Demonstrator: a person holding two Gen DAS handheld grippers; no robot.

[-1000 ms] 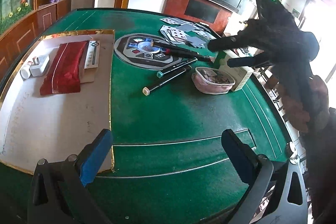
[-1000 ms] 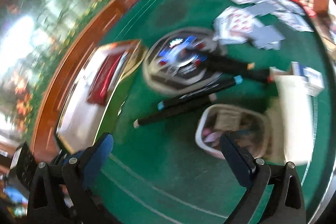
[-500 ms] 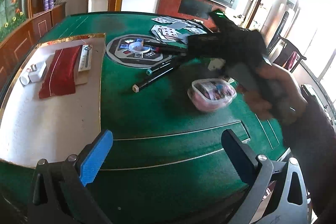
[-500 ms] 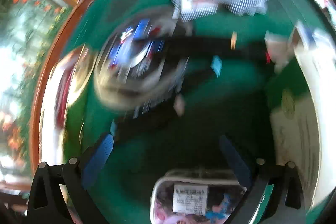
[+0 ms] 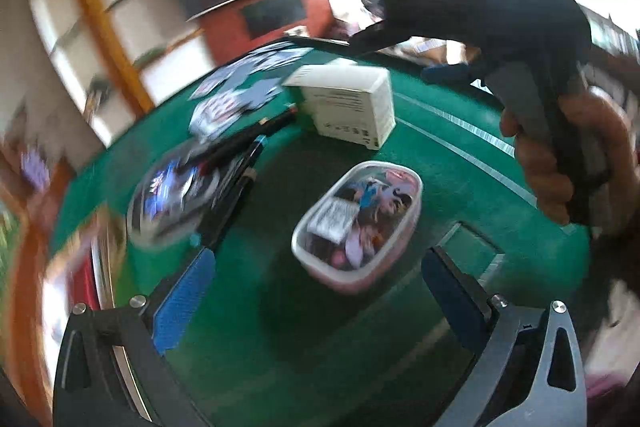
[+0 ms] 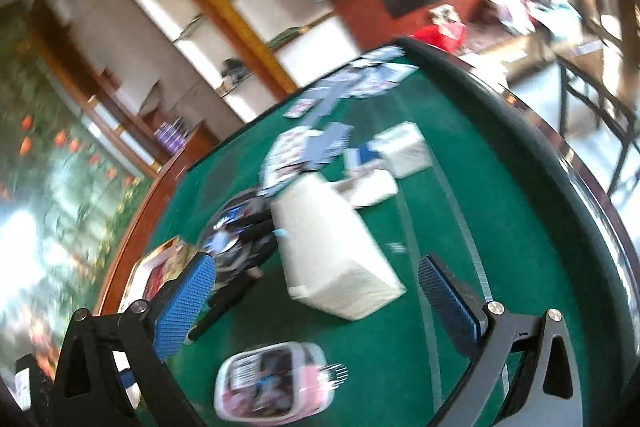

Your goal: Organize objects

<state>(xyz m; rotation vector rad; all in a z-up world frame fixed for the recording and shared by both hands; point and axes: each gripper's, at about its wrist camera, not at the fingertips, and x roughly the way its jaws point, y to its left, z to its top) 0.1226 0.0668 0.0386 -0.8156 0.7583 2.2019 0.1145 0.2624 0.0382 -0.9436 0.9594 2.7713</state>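
A clear lidded tub (image 5: 358,223) with pink base and small items inside sits on the green table (image 5: 440,187), just ahead of my open, empty left gripper (image 5: 316,291). The tub shows low in the right wrist view (image 6: 274,383). A white box (image 5: 348,105) stands behind it and fills the space ahead of my open, empty right gripper (image 6: 316,299), where the box (image 6: 332,247) lies between the fingers' line of sight. Several black markers (image 5: 236,163) lie left of the box. The right gripper's body (image 5: 500,27) hangs above the table at upper right, held by a hand.
Playing cards (image 5: 236,95) are scattered at the far side, also in the right wrist view (image 6: 320,147). A round dark disc (image 5: 172,195) lies under the markers. A white mat with a red pouch (image 5: 80,287) is at the left. A small white pack (image 6: 404,151) lies beyond the box.
Both grippers swung right and tilted; views are blurred. My left gripper moved closer to the tub. The right gripper lifted and now faces the white box instead of the markers.
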